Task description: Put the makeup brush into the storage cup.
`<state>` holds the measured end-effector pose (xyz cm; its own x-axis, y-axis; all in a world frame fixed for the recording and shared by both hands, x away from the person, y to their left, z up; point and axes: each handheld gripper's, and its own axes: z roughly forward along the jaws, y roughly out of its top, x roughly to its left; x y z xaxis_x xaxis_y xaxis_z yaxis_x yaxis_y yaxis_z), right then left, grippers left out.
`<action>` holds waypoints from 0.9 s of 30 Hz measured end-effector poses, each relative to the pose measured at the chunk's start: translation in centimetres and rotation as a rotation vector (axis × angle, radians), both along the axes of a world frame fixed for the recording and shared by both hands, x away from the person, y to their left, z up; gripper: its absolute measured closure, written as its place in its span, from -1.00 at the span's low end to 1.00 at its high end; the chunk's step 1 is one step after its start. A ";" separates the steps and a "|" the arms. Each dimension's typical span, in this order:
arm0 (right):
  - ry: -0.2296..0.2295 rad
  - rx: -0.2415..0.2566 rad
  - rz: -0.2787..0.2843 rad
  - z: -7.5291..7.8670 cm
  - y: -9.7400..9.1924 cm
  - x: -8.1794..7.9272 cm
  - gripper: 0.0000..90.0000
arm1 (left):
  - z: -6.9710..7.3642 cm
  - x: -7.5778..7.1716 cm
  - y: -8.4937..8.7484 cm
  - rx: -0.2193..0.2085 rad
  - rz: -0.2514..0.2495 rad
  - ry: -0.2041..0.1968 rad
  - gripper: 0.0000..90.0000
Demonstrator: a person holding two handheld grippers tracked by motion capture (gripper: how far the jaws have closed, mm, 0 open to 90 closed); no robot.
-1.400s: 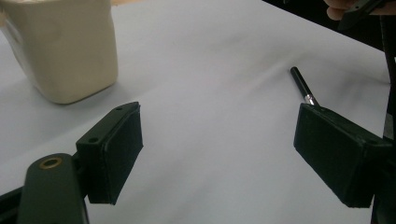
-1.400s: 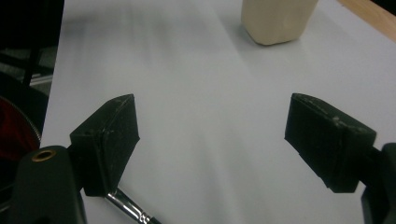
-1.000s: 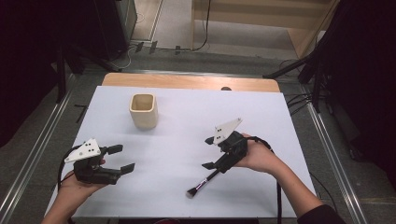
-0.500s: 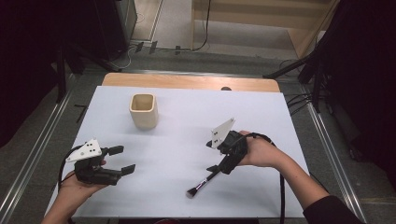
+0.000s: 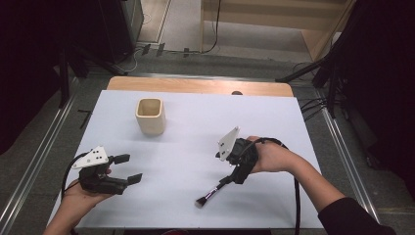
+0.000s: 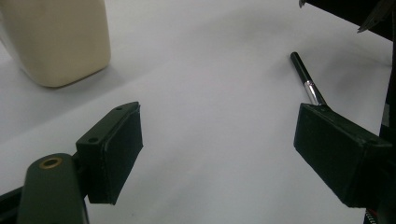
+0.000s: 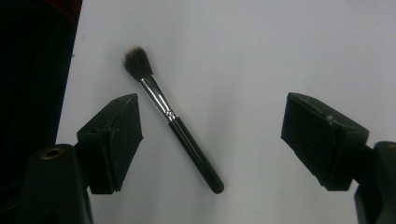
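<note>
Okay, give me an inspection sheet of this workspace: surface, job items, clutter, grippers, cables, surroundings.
Surface: white table, wooden strip along its far edge.
Job's things: makeup brush lying flat on the table, bristles toward the near edge; beige cup upright, empty as far as seen.
Clutter: nothing seen.
Grippers: right gripper open above the brush, brush between the jaws, not pressed; its jaws have just been closing a little. Left gripper open, nothing between the jaws.
Cables: black cable trails from the right gripper.
Surroundings: metal rails, dark stands, floor cables.
</note>
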<state>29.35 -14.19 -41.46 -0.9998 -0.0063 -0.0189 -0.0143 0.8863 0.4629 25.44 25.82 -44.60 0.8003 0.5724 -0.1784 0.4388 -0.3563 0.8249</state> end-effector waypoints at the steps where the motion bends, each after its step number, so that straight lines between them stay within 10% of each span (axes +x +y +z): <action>1: 0.000 0.000 0.000 0.0 0.0 0.0 -0.52 | 0.0 0.0 0.0 0.003 0.001 0.001 -0.64; 27: -0.046 -0.183 0.142 -0.6 1.3 -0.4 -0.63 | 0.0 0.1 0.2 -0.022 0.000 0.015 -0.64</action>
<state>28.94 -12.91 -42.09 -0.9868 -0.1539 -0.0504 -0.1619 0.9431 0.2906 25.56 26.02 -44.56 0.7972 0.5686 -0.2028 0.4513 -0.3383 0.8258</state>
